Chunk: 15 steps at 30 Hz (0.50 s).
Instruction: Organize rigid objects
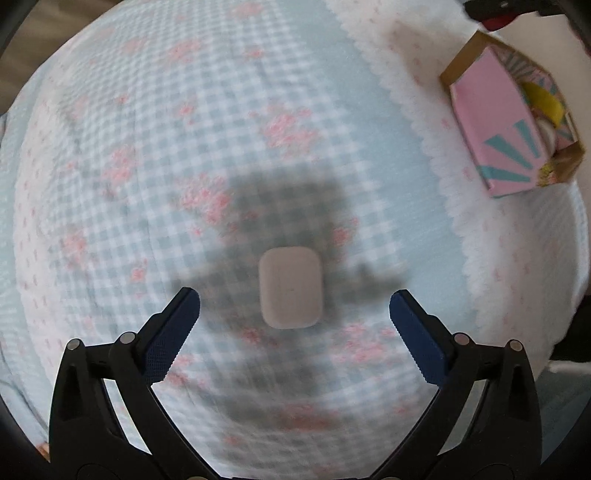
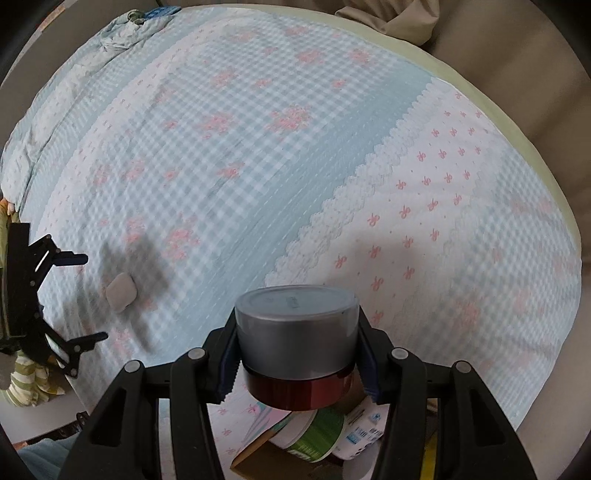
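A small white earbud case (image 1: 290, 288) lies flat on the checked bedspread (image 1: 184, 147), right below my left gripper (image 1: 294, 308). That gripper is open wide, its blue pads well clear of the case on both sides. The right wrist view shows the same case (image 2: 121, 288) at the left, with the left gripper (image 2: 88, 297) above it. My right gripper (image 2: 297, 354) is shut on a jar (image 2: 297, 332) with a grey lid and a dark red body, held above the bed. Beneath it sits an open cardboard box (image 2: 258, 454) holding a green-and-white tub (image 2: 317, 432).
The pink-and-teal box (image 1: 509, 122) with items inside stands at the upper right in the left wrist view, on the white bow-print part of the bedspread (image 2: 461, 258). A striped sleeve (image 2: 26, 376) shows at the left edge. Crumpled bedding (image 2: 122, 29) lies far back.
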Motion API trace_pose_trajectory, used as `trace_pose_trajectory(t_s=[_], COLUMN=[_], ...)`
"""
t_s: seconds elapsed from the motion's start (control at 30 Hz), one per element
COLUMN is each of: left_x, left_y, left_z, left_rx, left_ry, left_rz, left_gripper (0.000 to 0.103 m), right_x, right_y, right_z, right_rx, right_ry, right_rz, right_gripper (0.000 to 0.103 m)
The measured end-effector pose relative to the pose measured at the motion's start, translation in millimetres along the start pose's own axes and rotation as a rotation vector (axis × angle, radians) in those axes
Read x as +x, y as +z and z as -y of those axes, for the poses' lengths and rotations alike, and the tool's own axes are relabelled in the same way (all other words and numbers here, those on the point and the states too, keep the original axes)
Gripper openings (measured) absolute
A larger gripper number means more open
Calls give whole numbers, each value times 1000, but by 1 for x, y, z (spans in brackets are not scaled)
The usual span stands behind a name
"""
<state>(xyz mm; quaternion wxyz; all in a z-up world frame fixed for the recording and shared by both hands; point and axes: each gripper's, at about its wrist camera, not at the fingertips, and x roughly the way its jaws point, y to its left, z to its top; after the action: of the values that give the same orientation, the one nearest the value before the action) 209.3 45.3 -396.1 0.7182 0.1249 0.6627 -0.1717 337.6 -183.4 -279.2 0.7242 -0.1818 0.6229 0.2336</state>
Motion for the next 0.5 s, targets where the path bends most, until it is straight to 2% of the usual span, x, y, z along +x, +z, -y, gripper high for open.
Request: trace_pose_trajectory(t_s=[0.17,0.3,0.5], left_x=[33,47,58], left_y=[0,1,3], left_z=[-5,-7,-4], left_rx=[-20,-44,-32], left_ry=[81,102,119], left_rz=[-71,-112,-163], left_gripper=[102,102,92], right_x=[-3,-1,2], right_y=[-11,-22,-35], right_z=[-6,-10,-15], right_rx=[11,22,34], right_ry=[-6,-12,-19], right_rz=[7,2,-10], right_gripper=[50,50,50])
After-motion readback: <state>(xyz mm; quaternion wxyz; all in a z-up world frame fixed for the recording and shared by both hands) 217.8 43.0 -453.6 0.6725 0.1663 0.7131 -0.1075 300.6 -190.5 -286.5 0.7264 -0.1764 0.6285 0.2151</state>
